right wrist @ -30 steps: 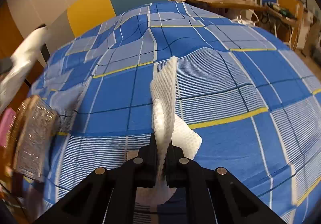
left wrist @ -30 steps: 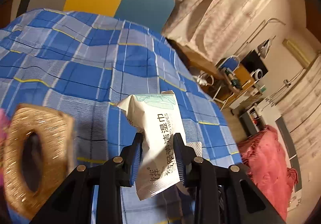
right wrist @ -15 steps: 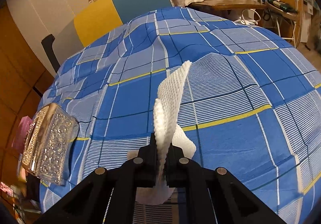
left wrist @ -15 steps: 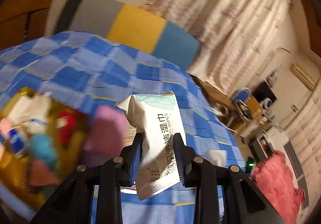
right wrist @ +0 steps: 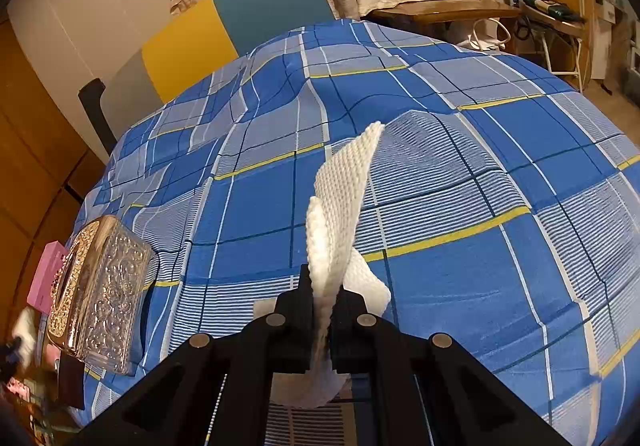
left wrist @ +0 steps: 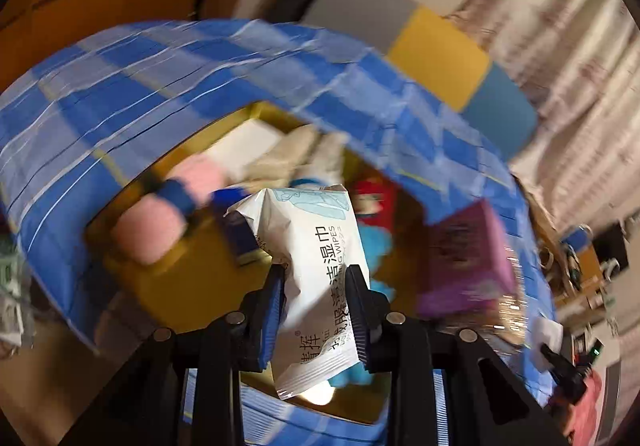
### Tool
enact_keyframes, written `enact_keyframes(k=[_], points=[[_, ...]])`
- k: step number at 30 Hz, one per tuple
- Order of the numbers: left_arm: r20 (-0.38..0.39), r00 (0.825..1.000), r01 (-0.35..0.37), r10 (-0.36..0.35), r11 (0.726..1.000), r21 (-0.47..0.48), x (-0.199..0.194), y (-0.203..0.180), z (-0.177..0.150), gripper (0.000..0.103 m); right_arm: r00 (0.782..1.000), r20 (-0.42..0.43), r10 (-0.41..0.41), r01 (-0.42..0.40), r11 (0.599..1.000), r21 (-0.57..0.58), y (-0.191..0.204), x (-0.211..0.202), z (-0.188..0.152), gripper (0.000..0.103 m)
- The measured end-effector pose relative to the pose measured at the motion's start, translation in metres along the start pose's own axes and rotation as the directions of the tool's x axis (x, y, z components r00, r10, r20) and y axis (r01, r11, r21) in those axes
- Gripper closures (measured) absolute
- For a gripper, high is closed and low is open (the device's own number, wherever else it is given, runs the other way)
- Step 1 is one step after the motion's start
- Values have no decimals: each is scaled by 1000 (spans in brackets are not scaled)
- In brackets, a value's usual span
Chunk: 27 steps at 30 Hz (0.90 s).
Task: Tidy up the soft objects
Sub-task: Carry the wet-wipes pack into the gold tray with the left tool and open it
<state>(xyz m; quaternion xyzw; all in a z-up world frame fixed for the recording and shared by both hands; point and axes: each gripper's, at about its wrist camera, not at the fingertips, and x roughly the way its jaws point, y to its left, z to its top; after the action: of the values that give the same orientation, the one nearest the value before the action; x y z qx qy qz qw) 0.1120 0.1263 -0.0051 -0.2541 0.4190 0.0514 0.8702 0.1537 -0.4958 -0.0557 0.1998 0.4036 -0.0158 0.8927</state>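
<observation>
**Both grippers loaded over the blue plaid bed**

The left gripper (left wrist: 316,288) is clamped part-way on a white plastic pack of wet wipes (left wrist: 316,274) printed with dark characters; its blue-padded fingers (left wrist: 276,310) press the pack's two sides. The pack hangs above a yellow open-topped box (left wrist: 168,286) that sits against the edge of the blue plaid bedspread (left wrist: 160,86). Inside the box, blurred, lie a pink soft roll (left wrist: 156,230), a red item (left wrist: 372,202) and a light-blue fluffy item (left wrist: 376,246). A purple carton (left wrist: 464,266) stands at the box's right side.

The right gripper (right wrist: 325,310) is closed tight on a white waffle-textured cloth (right wrist: 344,202), which stands up out of the jaws over the bedspread. On the bedspread's left edge rests an ornate gold tissue box (right wrist: 96,294).
</observation>
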Motion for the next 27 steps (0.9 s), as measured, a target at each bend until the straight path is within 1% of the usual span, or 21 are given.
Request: enact_keyframes(k=[3,5,6,8,9,12,14,16,17,18,19,20,22,23,26,27], points=[[-16,999,-47,47,999,-17,15,17,-3,75,1000,1,-3,3,1000,5,-2,0,0,97],[-4,996,-86,86,996,-22,15,25,-4,77,1000,1,-5,5,1000,6,-2,0,0,97],[1,994,-105,105,994,-30,16,27,-4,72,1000,1,-6,6,1000,6,-2,1,0,97],[0,993,-116,117,992,-39,16,29,-5,64,1000,1,-7,7,1000,7,-3,1,0,97],[1,993,-121,121,992,-36,16,27,-5,62,1000,2,-8,8,1000,7,-3,1,0,97],[34,991,-130,130,992,4,8,22,-9,59,1000,7,-6,6,1000,8,-4,0,1,97],[37,988,-149,147,988,47,8,16,-12,59,1000,14,-7,7,1000,2,-2,-2,1,97],[12,992,-125,125,988,88,14,10,-15,59,1000,27,-8,8,1000,-9,1,-5,2,97],[4,992,-127,127,986,110,16,7,-17,59,999,33,-7,8,1000,-16,2,-6,2,97],[-14,988,-152,156,977,151,23,3,-21,60,999,39,-6,7,1000,-24,4,-8,3,97],[-32,986,-154,161,974,166,28,1,-22,60,999,45,-3,5,1000,-30,6,-9,2,97],[-71,986,-137,151,976,170,36,1,-24,60,999,53,1,1,999,-37,8,-11,2,97],[-101,985,-124,140,981,149,40,4,-26,60,998,61,7,-4,999,-51,12,-13,2,97],[-97,985,-130,144,982,137,40,5,-26,60,998,66,7,-3,998,-59,14,-14,1,97],[-27,979,-195,200,972,135,25,5,-27,59,996,88,10,-4,997,-74,21,-22,2,97],[9,977,-213,214,966,146,17,2,-28,59,995,96,19,-12,997,-71,23,-27,2,97]])
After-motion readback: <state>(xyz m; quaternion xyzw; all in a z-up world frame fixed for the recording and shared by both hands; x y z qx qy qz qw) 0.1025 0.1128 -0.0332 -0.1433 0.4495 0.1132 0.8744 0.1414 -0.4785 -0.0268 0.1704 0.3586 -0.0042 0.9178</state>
